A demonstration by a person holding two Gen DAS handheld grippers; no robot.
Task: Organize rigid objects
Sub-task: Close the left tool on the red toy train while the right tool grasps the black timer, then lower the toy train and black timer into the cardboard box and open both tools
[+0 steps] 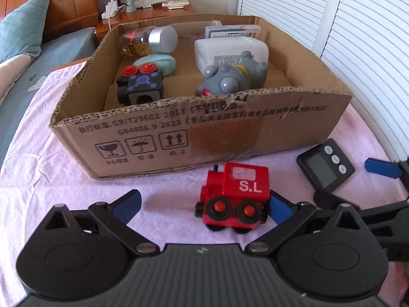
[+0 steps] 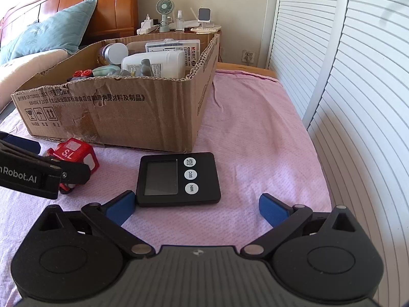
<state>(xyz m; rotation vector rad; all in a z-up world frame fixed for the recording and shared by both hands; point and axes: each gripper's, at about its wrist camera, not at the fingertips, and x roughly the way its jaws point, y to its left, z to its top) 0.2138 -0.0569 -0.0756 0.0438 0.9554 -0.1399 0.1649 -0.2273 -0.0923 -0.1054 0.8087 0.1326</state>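
Note:
A red toy train (image 1: 236, 195) marked "S.L" stands on the pink cloth in front of the cardboard box (image 1: 204, 138). My left gripper (image 1: 204, 206) is open; the train sits between its fingers, close to the right fingertip (image 1: 280, 208). A black digital timer (image 2: 179, 179) lies flat on the cloth. My right gripper (image 2: 196, 206) is open just before it, its left fingertip (image 2: 121, 208) near the timer's corner. The timer also shows in the left wrist view (image 1: 326, 166). The train shows in the right wrist view (image 2: 74, 156), partly hidden by the left gripper.
The box (image 2: 115, 112) holds a grey toy (image 1: 230, 76), a black block toy (image 1: 140, 87), a white bottle (image 1: 230, 48), a jar (image 1: 148, 41) and other items. White slatted doors (image 2: 358, 76) stand at right. A nightstand (image 1: 145, 12) and bed lie behind.

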